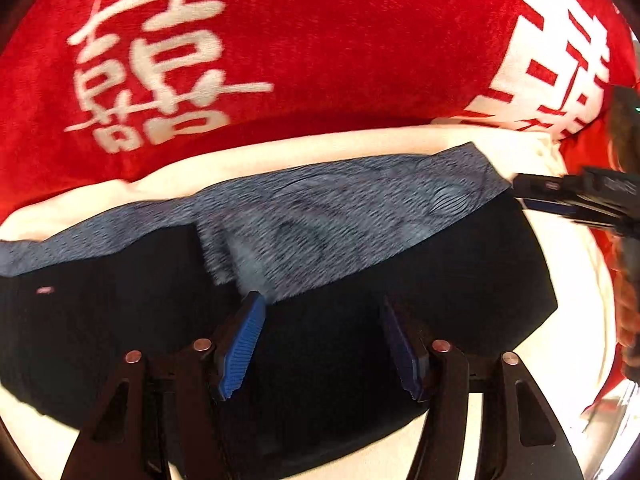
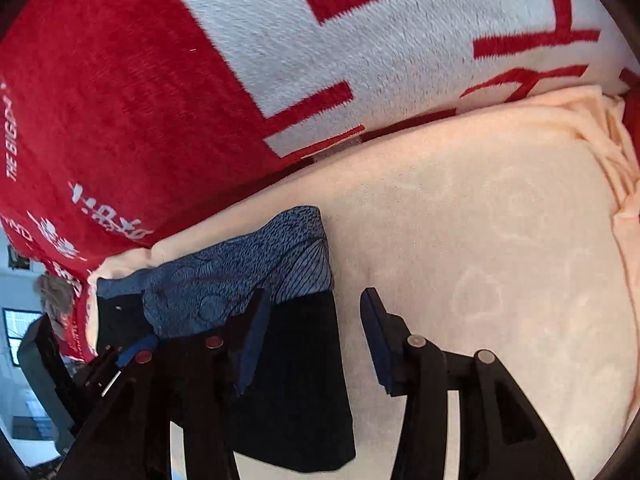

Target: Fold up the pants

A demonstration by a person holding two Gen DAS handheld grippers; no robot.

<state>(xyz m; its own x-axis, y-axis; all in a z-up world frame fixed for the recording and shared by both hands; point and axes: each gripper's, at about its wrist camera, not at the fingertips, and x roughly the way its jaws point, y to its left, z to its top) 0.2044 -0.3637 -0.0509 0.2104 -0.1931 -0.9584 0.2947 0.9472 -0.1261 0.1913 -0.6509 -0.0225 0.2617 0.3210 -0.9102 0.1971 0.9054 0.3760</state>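
Note:
The pants (image 1: 460, 272) are dark navy with a blue-grey patterned band (image 1: 340, 216) along the far edge, lying folded on a cream blanket (image 1: 280, 152). My left gripper (image 1: 324, 332) is open just above the dark cloth, its blue-padded fingers (image 1: 242, 344) spread and empty. In the right wrist view the pants (image 2: 296, 380) lie at the lower left with the patterned band (image 2: 240, 276) beyond. My right gripper (image 2: 312, 340) is open over the pants' right edge, holding nothing. The right gripper also shows at the right edge of the left wrist view (image 1: 576, 196).
A red plush blanket with white characters (image 1: 300, 40) rises behind the cream blanket, and it also shows in the right wrist view (image 2: 120, 100). Open cream blanket (image 2: 500, 260) stretches right of the pants. A room with a window shows at the far left (image 2: 20, 332).

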